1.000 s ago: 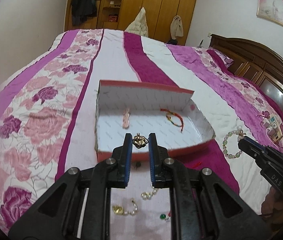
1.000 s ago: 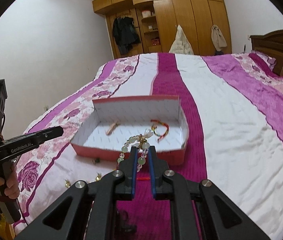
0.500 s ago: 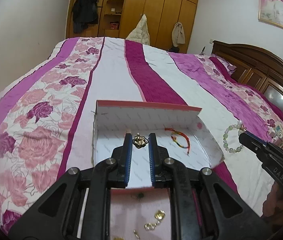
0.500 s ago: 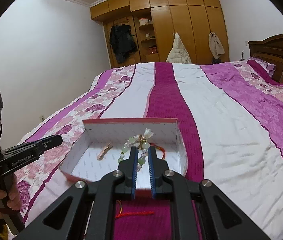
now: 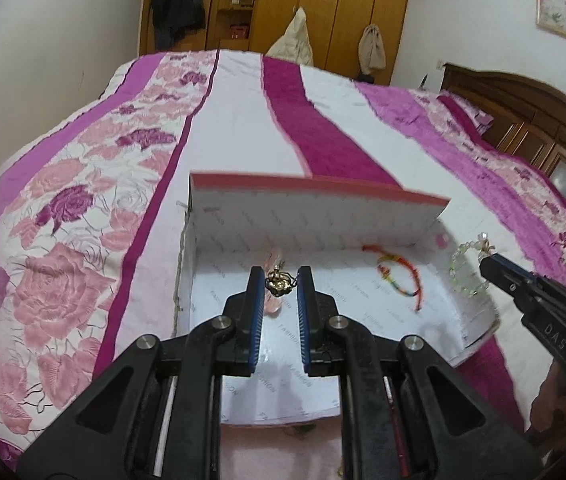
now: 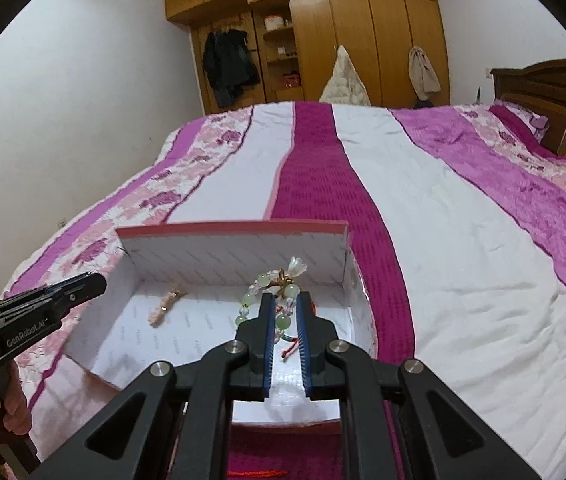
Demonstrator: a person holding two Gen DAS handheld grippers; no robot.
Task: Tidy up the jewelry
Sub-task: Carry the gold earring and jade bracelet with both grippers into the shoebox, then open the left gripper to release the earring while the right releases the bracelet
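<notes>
The left gripper (image 5: 280,282) has its fingers clenched on a small gold ornament (image 5: 279,283), held over the open white box (image 5: 315,216) on the striped bed (image 5: 243,120); the right gripper (image 6: 284,306) grasps a pale green bead bracelet (image 6: 271,292) above the same box; from the left wrist view that bracelet hangs at about three o'clock of the ornament, at the box's right wall; inside the box lie a multicoloured cord bracelet (image 5: 397,276) at two o'clock of the ornament and a pink clip (image 6: 165,306) at nine o'clock of the bead bracelet.
</notes>
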